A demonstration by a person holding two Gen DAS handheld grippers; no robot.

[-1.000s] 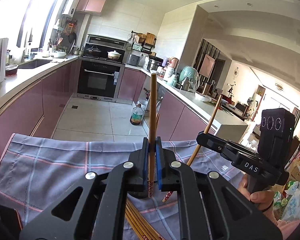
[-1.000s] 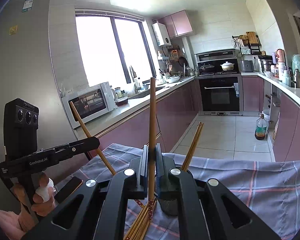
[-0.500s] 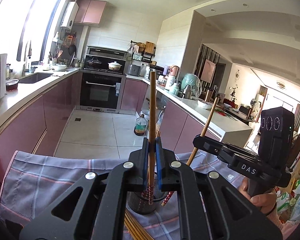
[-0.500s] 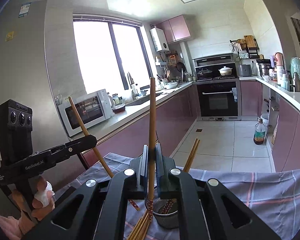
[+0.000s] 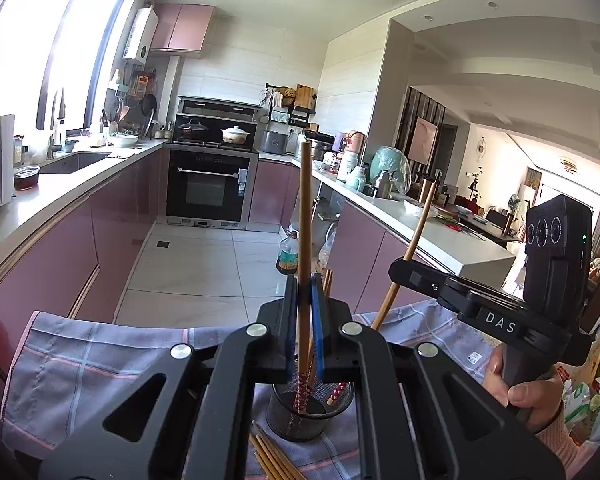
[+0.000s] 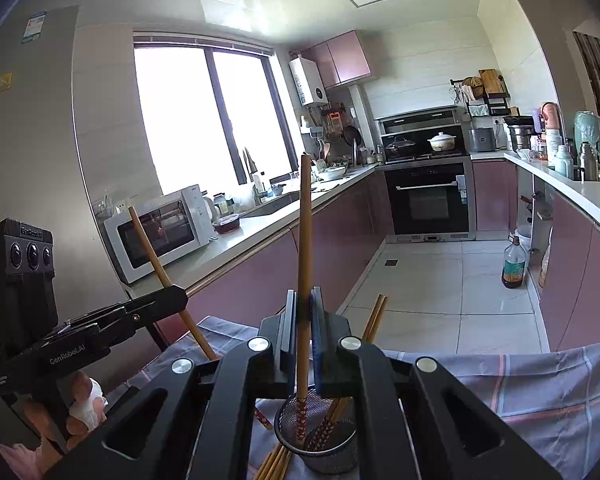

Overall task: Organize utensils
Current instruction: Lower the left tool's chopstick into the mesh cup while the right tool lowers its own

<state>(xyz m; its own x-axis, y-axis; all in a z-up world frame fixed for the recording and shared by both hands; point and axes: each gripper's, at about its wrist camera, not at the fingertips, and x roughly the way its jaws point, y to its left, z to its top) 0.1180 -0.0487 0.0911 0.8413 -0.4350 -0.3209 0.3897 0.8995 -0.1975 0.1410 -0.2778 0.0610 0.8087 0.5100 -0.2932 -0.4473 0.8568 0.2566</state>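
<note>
My left gripper (image 5: 304, 300) is shut on an upright wooden chopstick (image 5: 305, 216); its patterned lower end hangs at the mouth of a black mesh cup (image 5: 284, 420). In the right wrist view that end shows just left of the cup (image 6: 340, 456). My right gripper (image 6: 304, 308) is shut on another upright chopstick (image 6: 305, 232), whose patterned end dips into the cup beside two leaning chopsticks (image 6: 374, 316). Each gripper also appears in the other's view, the right gripper (image 5: 400, 276) and the left gripper (image 6: 176, 296). Loose chopsticks (image 5: 272, 460) lie on the cloth in front of the cup.
A grey checked cloth (image 5: 100, 368) covers the table under the cup. Beyond its far edge lies a tiled floor with an oil bottle (image 6: 514, 268). Pink counters run along both sides, with a microwave (image 6: 156, 232) on the left one. A hand (image 5: 520, 392) holds the right gripper's handle.
Both grippers have lifted a little with their chopsticks still clamped. The mesh cup, hidden behind the jaws a second ago, now shows below them.
</note>
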